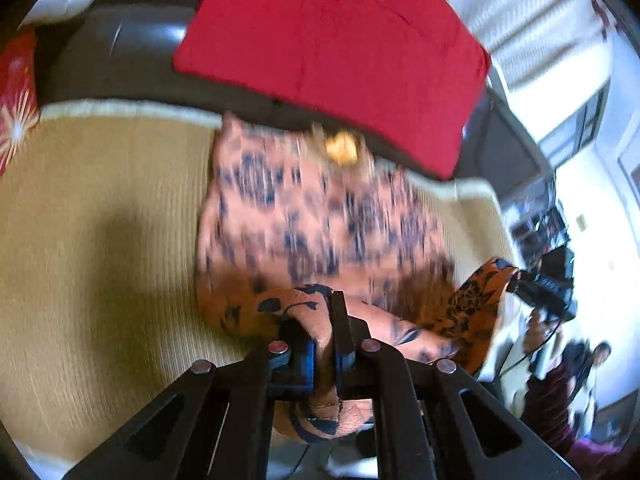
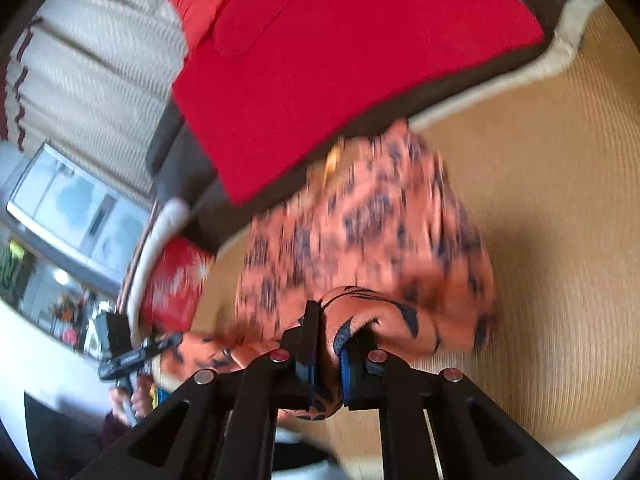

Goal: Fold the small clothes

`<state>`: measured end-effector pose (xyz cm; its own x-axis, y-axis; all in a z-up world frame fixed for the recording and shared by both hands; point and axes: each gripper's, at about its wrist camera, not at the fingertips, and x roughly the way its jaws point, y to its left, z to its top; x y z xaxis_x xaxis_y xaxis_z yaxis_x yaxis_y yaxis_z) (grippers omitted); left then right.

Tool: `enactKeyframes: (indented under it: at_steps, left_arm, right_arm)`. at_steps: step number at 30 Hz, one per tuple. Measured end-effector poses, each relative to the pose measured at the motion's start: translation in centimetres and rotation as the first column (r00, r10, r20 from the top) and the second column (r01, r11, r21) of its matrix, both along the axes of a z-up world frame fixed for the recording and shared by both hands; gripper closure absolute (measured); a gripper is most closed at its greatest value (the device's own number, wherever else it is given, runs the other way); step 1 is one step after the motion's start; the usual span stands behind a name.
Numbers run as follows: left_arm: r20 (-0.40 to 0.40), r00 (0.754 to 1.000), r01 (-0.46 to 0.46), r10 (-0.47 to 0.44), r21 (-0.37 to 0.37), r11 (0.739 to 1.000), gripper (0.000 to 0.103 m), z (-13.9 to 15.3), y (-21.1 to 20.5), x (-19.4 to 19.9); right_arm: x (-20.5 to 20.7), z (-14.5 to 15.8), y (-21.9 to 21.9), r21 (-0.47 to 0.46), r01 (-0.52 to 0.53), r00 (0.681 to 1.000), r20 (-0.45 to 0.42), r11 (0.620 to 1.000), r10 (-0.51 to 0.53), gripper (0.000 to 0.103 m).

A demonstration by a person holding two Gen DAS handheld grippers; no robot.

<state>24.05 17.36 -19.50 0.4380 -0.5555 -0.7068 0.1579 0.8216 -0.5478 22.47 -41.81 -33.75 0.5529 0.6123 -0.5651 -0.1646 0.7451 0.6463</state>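
A tan woven mat with a cream border (image 1: 100,200) spreads broadly to either side of the orange garment printed with dark blue flowers (image 1: 316,216), leaving open room on both flanks. Past the mat's far edge, a flat red folded cloth (image 1: 332,52) lies on a dark surface, its near corner close to the garment's top edge. The garment hangs blurred above the mat, stretched between both tongs. The left tongs (image 1: 322,344) are closed tight on a bunched corner of the fabric, which wraps over the blue pads. The right tongs (image 2: 328,356) likewise pinch a gathered corner, pointing toward the mat. In the right wrist view, the left tongs (image 2: 120,356) appear at the lower left edge, gripping the garment's other end.
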Motion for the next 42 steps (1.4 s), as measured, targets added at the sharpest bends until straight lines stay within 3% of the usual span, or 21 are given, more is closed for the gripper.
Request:
enactKeyframes:
  at_steps: [5, 8, 10, 14, 16, 17, 18, 20, 21, 22, 24, 26, 27, 29, 31, 32, 34, 37, 39, 40, 42]
  left_arm:
    - [-0.051, 0.993, -0.109, 0.108, -0.021, 0.994, 0.096, -1.4, 2.1, 10.5]
    - [-0.14, 0.976, -0.172, 0.169, -0.008, 0.985, 0.096, -5.2, 2.6, 16.4]
    - [-0.18, 0.959, -0.226, 0.218, -0.02, 0.974, 0.096, -8.2, 3.0, 19.1]
    - [-0.184, 0.94, -0.315, 0.287, -0.15, 0.937, 0.093, -10.9, 4.3, 20.0]
    - [-0.16, 0.937, -0.342, 0.311, -0.232, 0.911, 0.078, -11.1, 5.2, 18.7]
    - [-0.14, 0.922, -0.387, 0.362, -0.274, 0.88, 0.053, -11.1, 6.2, 17.5]
    - [-0.129, 0.897, -0.441, 0.422, -0.306, 0.844, 0.03, -11.0, 7.2, 16.4]
    - [-0.129, 0.838, -0.537, 0.531, -0.372, 0.757, 0.026, -11.0, 8.9, 14.1]
    - [-0.142, 0.826, -0.553, 0.545, -0.387, 0.738, 0.026, -10.9, 9.3, 13.2]
    - [-0.143, 0.829, -0.551, 0.541, -0.374, 0.746, 0.026, -10.5, 9.2, 12.3]
    - [-0.094, 0.855, -0.515, 0.509, -0.266, 0.815, 0.026, -9.4, 7.4, 10.8]
    - [-0.055, 0.889, -0.457, 0.454, -0.116, 0.882, 0.026, -8.8, 4.8, 10.2]
    - [-0.02, 0.896, -0.444, 0.444, -0.044, 0.895, 0.027, -8.4, 3.2, 9.6]
    - [0.064, 0.905, -0.423, 0.422, 0.01, 0.906, 0.027, -7.3, 0.5, 8.5]
    - [0.147, 0.926, -0.361, 0.349, 0.073, 0.93, 0.027, -5.7, -3.3, 8.0]
    - [0.175, 0.933, -0.337, 0.314, 0.122, 0.934, 0.026, -5.2, -4.9, 8.2]
    - [0.157, 0.947, -0.309, 0.279, 0.23, 0.923, 0.026, -5.7, -7.6, 9.9]
    - [0.081, 0.956, -0.292, 0.282, 0.357, 0.887, 0.026, -8.6, -8.8, 13.1]
    - [-0.037, 0.953, -0.253, 0.3, 0.444, 0.859, 0.026, -11.4, -9.1, 14.6]
    - [0.004, 0.961, -0.245, 0.277, 0.475, 0.845, 0.026, -11.2, -9.6, 14.3]
    - [-0.01, 0.975, -0.179, 0.22, 0.549, 0.816, 0.026, -11.5, -11.1, 14.0]
  right_arm:
    - [11.6, 0.4, -1.1, 0.102, 0.152, 0.988, -0.005, 0.983, -0.152, 0.094]
    - [18.3, -2.1, -1.9, 0.142, 0.232, 0.972, -0.06, 0.962, -0.225, 0.093]
    - [22.5, -5.8, -2.2, 0.226, 0.279, 0.957, -0.147, 0.933, -0.251, 0.09]
    - [26.0, -10.6, -3.1, 0.316, 0.346, 0.932, -0.227, 0.883, -0.284, 0.09]
    - [26.0, -10.8, -3.4, 0.341, 0.345, 0.936, -0.198, 0.875, -0.292, 0.088]
    - [25.7, -10.6, -3.5, 0.348, 0.341, 0.939, -0.175, 0.873, -0.297, 0.086]
    - [25.4, -10.2, -3.9, 0.35, 0.344, 0.939, -0.148, 0.871, -0.311, 0.079]
    - [24.6, -9.8, -4.8, 0.36, 0.361, 0.932, -0.127, 0.86, -0.338, 0.042]
    - [23.8, -9.5, -5.3, 0.376, 0.386, 0.922, -0.12, 0.842, -0.369, 0.016]
    - [22.7, -9.0, -5.8, 0.389, 0.414, 0.907, -0.097, 0.823, -0.41, 0.015]
    - [20.8, -7.6, -5.9, 0.357, 0.423, 0.899, -0.051, 0.833, -0.434, 0.015]
    - [19.1, -6.1, -4.6, 0.255, 0.378, 0.92, 0.007, 0.89, -0.393, 0.016]
    - [18.5, -5.3, -3.7, 0.198, 0.352, 0.929, 0.046, 0.915, -0.368, 0.018]
    - [18.1, -4.0, -0.8, 0.063, 0.274, 0.956, 0.091, 0.96, -0.279, 0.035]
    - [18.2, -3.5, 2.0, -0.059, 0.208, 0.975, 0.088, 0.976, -0.203, 0.059]
    - [18.8, -3.3, 4.6, -0.16, 0.16, 0.986, 0.081, 0.974, -0.148, 0.061]
    - [20.0, -3.8, 8.4, -0.325, 0.121, 0.992, 0.058, 0.938, -0.108, 0.063]
    - [20.5, -7.0, 10.4, -0.449, 0.097, 0.994, 0.004, 0.888, -0.107, 0.063]
    - [20.7, -8.7, 12.2, -0.57, 0.081, 0.996, 0.02, 0.817, -0.085, 0.062]
    - [20.6, -8.7, 12.5, -0.585, 0.076, 0.996, 0.011, 0.808, -0.086, 0.062]
    - [20.5, -8.7, 12.5, -0.589, 0.045, 0.996, -0.039, 0.807, -0.083, 0.062]
